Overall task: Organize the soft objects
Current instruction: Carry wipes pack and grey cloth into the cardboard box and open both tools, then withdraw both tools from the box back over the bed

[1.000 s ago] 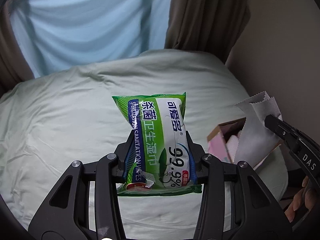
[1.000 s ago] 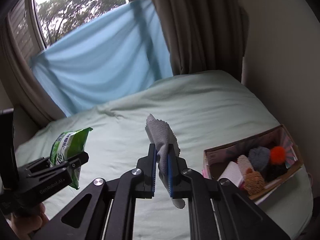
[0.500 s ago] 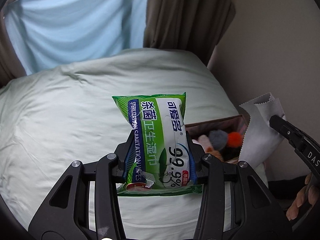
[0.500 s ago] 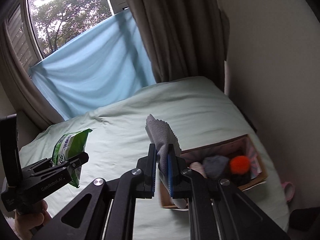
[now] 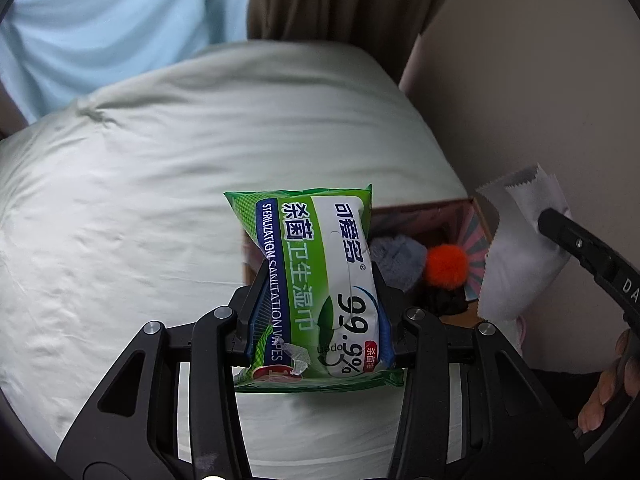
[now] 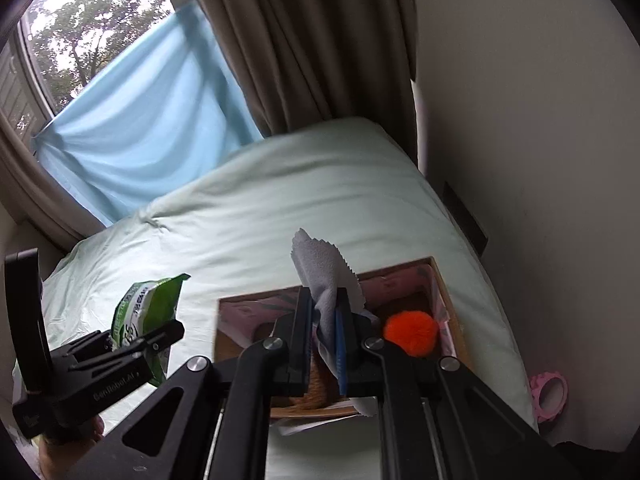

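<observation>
Clamping a green plastic wet-wipes pack, the left tool hangs above the bed; the right tool pinches a grey pinked-edge cloth over the open cardboard box. Only the right view shows a pink tape roll.

Both claws clamped, raised.

The right gripper pinches a grey cloth above the open box. An orange pom-pom lies inside. At left, the left gripper clamps a green wipes pack.

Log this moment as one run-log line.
left tool: shut on wipes pack | right tool: shut on grey cloth | both over box on bed | nothing released
</observation>
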`<state>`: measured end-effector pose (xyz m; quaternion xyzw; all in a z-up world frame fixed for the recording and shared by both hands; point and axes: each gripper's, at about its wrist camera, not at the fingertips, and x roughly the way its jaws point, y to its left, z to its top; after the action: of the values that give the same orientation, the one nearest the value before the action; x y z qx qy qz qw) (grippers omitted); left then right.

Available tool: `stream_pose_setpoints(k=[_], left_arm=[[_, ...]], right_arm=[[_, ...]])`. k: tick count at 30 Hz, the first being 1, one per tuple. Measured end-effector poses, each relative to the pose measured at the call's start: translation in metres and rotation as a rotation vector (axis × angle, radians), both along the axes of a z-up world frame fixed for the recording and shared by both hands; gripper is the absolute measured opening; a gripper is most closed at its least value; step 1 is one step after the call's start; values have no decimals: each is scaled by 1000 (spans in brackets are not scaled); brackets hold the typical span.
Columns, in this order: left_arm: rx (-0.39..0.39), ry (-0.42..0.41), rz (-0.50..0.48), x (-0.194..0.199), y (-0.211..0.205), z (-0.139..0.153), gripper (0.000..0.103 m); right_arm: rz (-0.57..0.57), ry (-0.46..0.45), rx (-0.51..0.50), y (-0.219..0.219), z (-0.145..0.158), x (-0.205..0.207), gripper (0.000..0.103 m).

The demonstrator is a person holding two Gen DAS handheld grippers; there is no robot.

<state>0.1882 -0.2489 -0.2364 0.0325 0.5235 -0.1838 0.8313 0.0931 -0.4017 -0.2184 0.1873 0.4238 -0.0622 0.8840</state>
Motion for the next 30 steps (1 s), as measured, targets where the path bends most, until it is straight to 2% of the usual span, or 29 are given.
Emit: stream_pose_setpoints(k=[6, 14, 16, 17, 18, 19, 20, 21, 22, 23, 30], left_arm=[[32, 54, -14, 14, -26, -38, 40], [100, 124, -40, 31, -42, -85, 41], [97, 148, -55, 29, -43, -91, 54], [98, 159, -56, 30, -43, -94, 79], [97, 160, -52, 30, -43, -95, 99], [90, 157, -49, 30, -40, -94, 103], [83, 155, -48, 29, -38, -94, 103], [88, 159, -47, 29, -38, -93, 103], [96, 163, -47, 28, -37, -94, 103], [102, 164, -47, 26, -35, -94, 103], [93, 156, -23, 15, -16, -81, 103]], right_arm=[[-8, 53, 62, -23, -39, 16, 9], [43, 150, 79, -28, -83, 41, 9], [55, 175, 90, -29, -92, 46, 9], [58, 188, 90, -30, -96, 47, 9], [64, 203, 92, -29, -100, 50, 10], [67, 216, 91, -30, -103, 51, 17], [66, 226, 89, -30, -105, 52, 38], [65, 232, 88, -30, -107, 52, 74], [67, 228, 93, -31, -108, 52, 92], [67, 216, 101, -31, -108, 51, 103], [59, 225, 85, -24, -103, 45, 103]])
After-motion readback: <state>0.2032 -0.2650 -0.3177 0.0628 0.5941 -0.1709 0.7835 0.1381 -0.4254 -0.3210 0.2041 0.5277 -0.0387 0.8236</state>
